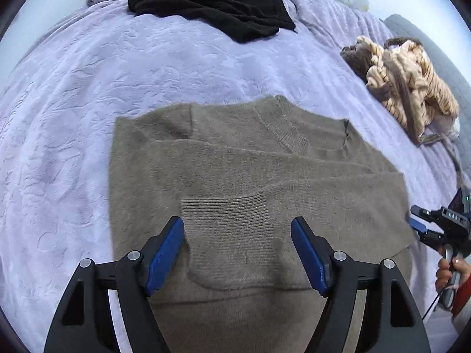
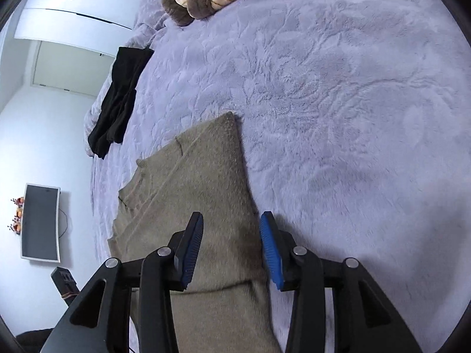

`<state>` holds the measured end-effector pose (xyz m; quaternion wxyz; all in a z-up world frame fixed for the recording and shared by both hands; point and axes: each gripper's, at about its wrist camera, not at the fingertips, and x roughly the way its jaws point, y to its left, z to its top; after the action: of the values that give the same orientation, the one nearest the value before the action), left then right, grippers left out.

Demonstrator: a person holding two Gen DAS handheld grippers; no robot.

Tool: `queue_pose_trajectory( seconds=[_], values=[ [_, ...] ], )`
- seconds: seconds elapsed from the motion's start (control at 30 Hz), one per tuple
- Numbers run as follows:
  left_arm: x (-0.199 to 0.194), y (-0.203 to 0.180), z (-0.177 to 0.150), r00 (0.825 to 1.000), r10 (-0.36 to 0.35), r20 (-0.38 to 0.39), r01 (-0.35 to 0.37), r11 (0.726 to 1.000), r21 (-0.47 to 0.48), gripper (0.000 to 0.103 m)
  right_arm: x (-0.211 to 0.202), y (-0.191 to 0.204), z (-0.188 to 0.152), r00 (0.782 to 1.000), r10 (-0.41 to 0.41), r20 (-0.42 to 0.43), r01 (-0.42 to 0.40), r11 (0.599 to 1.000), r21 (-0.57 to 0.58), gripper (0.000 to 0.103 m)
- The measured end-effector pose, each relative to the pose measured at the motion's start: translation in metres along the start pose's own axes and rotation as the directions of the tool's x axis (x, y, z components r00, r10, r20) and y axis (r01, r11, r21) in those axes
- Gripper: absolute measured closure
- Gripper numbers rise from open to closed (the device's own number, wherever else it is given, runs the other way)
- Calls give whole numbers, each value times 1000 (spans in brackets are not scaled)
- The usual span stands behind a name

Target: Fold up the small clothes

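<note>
Left wrist view looks down on a taupe sweater [image 1: 250, 176] spread on the lavender bedspread [image 1: 88, 117], both sleeves already crossed over its chest, the ribbed cuff [image 1: 226, 217] lying between the tongs. The left gripper [image 1: 237, 253] stands wide apart above that cuff, holding nothing. From the right wrist view, the right gripper [image 2: 232, 250] is also spread, gripping nothing, straddling the sweater's side edge [image 2: 247, 176].

I judge the sleeves are done and the body fold comes next: each gripper should take the hem end on its side, lift together and carry it up to the collar [image 1: 282, 123].

The knit looks fuzzy, thick and soft, lying fairly flat. A black garment [image 1: 212, 8] and a striped bundle [image 1: 412, 85] wait farther up the bed.
</note>
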<state>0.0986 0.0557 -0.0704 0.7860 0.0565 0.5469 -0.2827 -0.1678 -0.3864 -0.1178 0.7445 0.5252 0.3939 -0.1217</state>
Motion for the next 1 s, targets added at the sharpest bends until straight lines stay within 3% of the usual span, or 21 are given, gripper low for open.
queue_pose_trajectory(
  seconds=[0.1, 0.17, 0.2, 0.33, 0.4, 0.47, 0.67, 0.9, 1.0],
  values=[
    [22, -2, -9, 996, 73, -45, -72, 997, 28, 27, 30, -9, 8, 998, 20, -55, -18, 999, 41, 60],
    [22, -1, -15, 998, 67, -21, -67, 997, 45, 27, 34, -1, 8, 996, 40, -81, -39, 999, 11, 89],
    [22, -1, -17, 997, 71, -19, -69, 996, 58, 27, 33, 4, 7, 995, 46, -92, -48, 999, -12, 94],
    [25, -5, -20, 996, 82, -22, -80, 993, 89, 27, 15, 28, 11, 998, -14, -68, 2, 984, -178, 94],
    [27, -5, -20, 996, 82, -26, -79, 993, 86, 26, 23, 31, 12, 981, -186, -53, 162, 942, -292, 94],
    [28, -5, -20, 996, 82, -26, -79, 993, 86, 26, 36, 30, 10, 964, -261, -53, 226, 908, -352, 94],
    [27, -3, -21, 997, 76, -13, -74, 992, 100, 26, 26, 38, -5, 959, -282, -11, 264, 910, -320, 88],
    [28, -7, -23, 996, 86, -6, -85, 992, 93, 24, 0, 72, -36, 953, -298, 57, 291, 847, -444, 88],
    [28, -8, -22, 996, 92, -7, -91, 992, 89, 24, 15, 79, -53, 947, -318, 31, 291, 818, -497, 89]
  ],
)
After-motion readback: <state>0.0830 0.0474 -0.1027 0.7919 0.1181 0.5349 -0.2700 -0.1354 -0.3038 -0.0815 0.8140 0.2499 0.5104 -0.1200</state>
